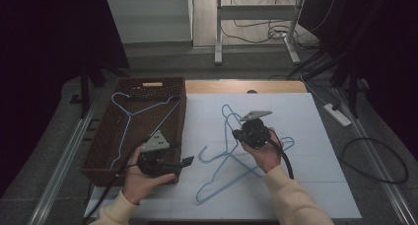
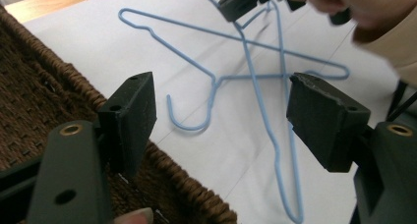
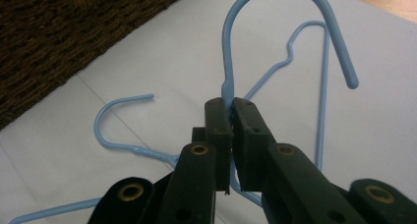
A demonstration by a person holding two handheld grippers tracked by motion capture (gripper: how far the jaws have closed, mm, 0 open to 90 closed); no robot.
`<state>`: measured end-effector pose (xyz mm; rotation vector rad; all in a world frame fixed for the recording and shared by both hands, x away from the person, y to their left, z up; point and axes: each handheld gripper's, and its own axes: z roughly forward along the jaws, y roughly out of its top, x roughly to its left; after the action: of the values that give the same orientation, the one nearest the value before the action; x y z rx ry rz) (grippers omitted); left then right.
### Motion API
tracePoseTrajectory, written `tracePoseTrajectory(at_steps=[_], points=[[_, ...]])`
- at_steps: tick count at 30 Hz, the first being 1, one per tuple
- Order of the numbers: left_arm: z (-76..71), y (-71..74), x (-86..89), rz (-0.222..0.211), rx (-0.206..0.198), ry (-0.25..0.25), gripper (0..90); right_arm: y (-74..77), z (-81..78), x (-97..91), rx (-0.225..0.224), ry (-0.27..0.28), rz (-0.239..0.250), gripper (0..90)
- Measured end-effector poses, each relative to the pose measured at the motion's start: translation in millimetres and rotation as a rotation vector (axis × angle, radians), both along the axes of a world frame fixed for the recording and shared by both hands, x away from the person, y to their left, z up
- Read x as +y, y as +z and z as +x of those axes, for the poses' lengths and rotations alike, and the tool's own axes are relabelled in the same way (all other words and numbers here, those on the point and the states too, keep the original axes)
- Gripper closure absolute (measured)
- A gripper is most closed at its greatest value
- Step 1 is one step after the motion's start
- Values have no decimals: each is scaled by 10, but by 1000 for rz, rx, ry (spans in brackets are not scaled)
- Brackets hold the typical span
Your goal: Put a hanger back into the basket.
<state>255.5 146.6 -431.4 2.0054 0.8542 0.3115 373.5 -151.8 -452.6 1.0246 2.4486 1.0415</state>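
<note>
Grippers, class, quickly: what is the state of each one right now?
Left gripper: open, nothing between its jaws, beside the wicker basket.
Right gripper: shut on the neck of a blue wire hanger just below its hook.

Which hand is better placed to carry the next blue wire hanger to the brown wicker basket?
Right: the right gripper is already shut on the neck of a blue wire hanger. The left gripper is open, by the brown wicker basket.

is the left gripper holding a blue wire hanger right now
No, the left gripper has its jaws wide apart with nothing between them, hovering at the brown wicker basket rim while the blue wire hangers lie beyond on the white table.
</note>
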Motion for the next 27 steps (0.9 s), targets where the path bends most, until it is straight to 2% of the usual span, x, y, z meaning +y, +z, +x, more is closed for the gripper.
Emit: tracePoseTrajectory(at_steps=[4, 7, 11, 14, 27], points=[[6, -8, -94, -29, 28, -36, 279, 27, -38, -23, -12, 3, 10, 863], [12, -14, -211, -9, 26, -53, 279, 66, -81, -45, -26, 7, 24, 866], [26, -70, -317, 26, 34, -52, 282, 96, -126, -60, -37, 14, 34, 867], [45, -134, -377, 30, 54, -59, 285, 100, -143, -67, -42, 14, 37, 867], [83, -198, -586, 45, 67, -82, 296, 124, -197, -83, -48, 17, 60, 868]])
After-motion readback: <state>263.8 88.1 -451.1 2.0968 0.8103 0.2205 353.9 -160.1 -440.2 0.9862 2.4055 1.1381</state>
